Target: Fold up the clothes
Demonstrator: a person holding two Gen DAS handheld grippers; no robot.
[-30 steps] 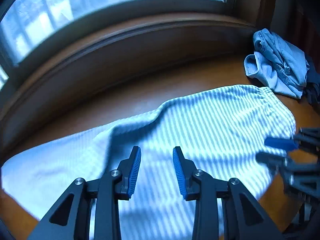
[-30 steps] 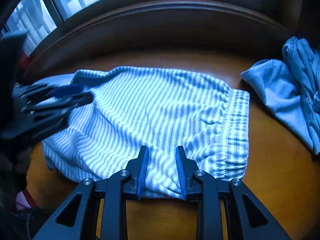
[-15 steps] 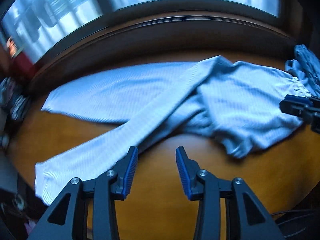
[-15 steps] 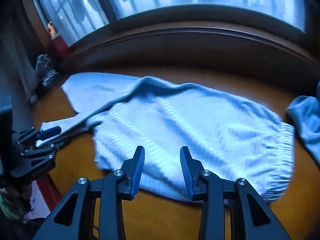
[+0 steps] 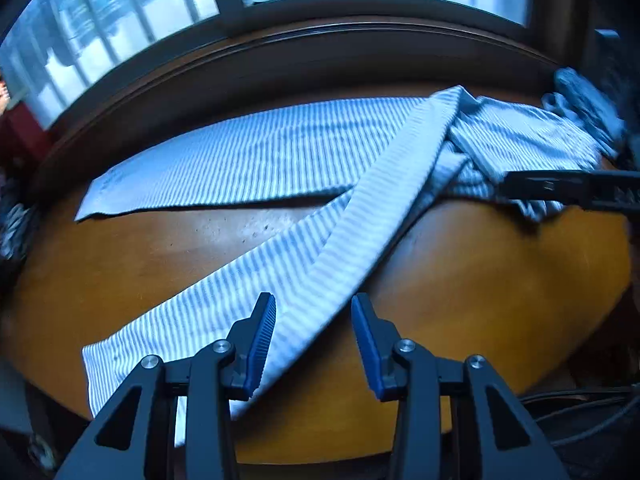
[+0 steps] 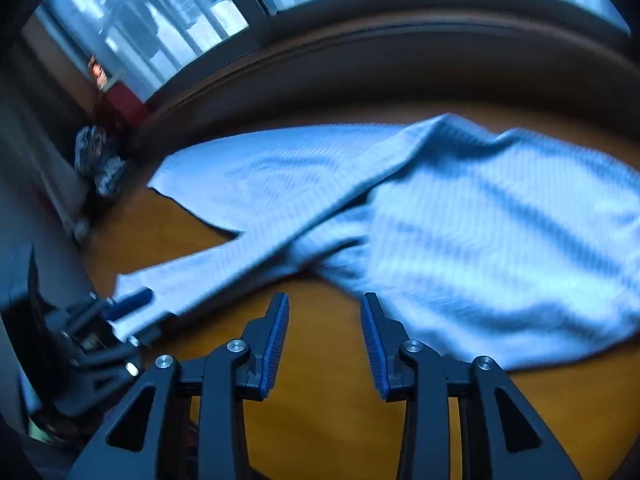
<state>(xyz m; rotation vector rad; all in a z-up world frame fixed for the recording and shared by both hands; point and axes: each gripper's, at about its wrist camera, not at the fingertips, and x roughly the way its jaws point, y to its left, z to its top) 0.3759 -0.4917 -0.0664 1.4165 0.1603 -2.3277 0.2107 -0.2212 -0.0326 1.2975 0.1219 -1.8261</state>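
Both grippers gape empty over striped trousers [image 5: 280, 152]; only the left view resolves stripes sharply.

Pale blue and white stripes are carried by the pyjama trousers [image 5: 280, 152], an orange-brown tone by the wooden table [image 5: 500, 272], and blue pads [image 6: 276, 340] by the black grippers.

Right gripper [image 6: 324, 340], jaws apart, hovers over the wooden table [image 6: 320, 420] beside striped trousers [image 6: 480, 232] (blurred).
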